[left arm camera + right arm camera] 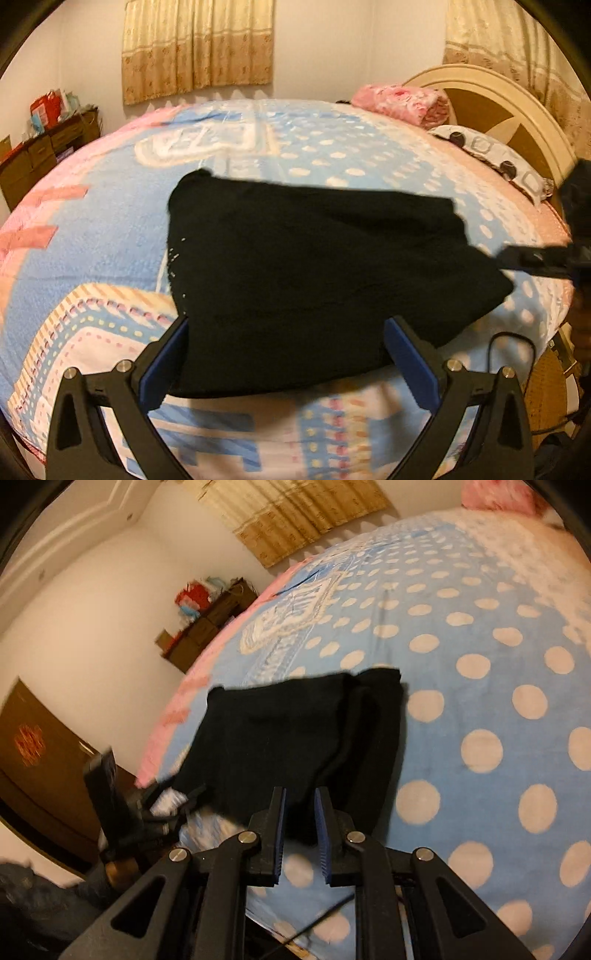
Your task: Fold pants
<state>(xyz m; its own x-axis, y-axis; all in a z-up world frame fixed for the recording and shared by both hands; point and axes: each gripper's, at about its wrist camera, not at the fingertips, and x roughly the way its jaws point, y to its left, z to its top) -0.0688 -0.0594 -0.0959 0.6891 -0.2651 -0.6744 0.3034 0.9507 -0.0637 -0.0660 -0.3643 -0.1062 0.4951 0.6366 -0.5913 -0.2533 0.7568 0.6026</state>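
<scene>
Black pants (314,277), folded into a thick rectangle, lie on the patterned blue blanket (110,240). My left gripper (286,332) is open, its blue-padded fingers (162,365) straddling the near edge of the pants. My right gripper (300,812) has its fingers nearly closed with a narrow gap at the near edge of the pants (295,738); whether cloth sits between the pads is unclear. The right gripper also shows in the left wrist view (535,258), at the right corner of the pants. The left gripper shows in the right wrist view (177,801), blurred.
The bed's headboard (498,110), a patterned pillow (498,158) and a rolled pink blanket (402,103) are at the far right. A brown dresser (44,155) stands against the wall at left. A black cable (513,347) hangs by the bed edge.
</scene>
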